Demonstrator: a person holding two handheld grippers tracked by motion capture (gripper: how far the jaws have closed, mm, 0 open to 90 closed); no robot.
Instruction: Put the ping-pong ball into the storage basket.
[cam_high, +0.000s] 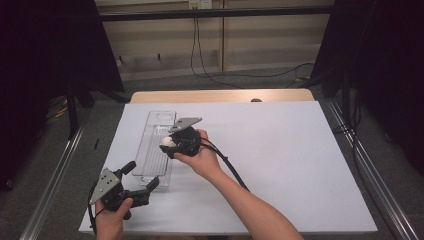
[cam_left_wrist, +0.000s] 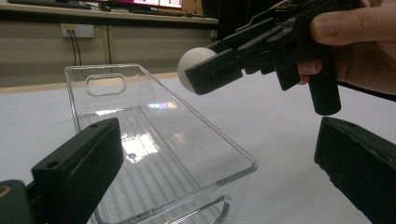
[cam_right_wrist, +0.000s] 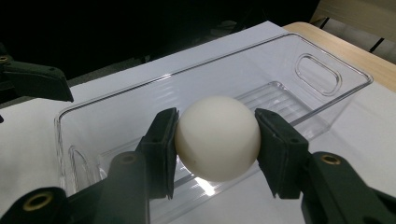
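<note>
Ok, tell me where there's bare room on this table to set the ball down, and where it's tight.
The white sheet right of the right gripper and forearm is bare out to its edges. The clear bin has nothing lying in it. It is crowded at the near left: the left gripper, jaws open, sits by the bin's near end, and the right gripper holds the white ball over the bin.

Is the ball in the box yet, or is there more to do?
Not yet. Picking up looks done: the right tongs are shut on the white ball. Right now the ball hangs over the clear box, above its rim. The box has nothing in it, so letting the ball go inside is probably what is left. The left tongs wait open at the box's near end.
</note>
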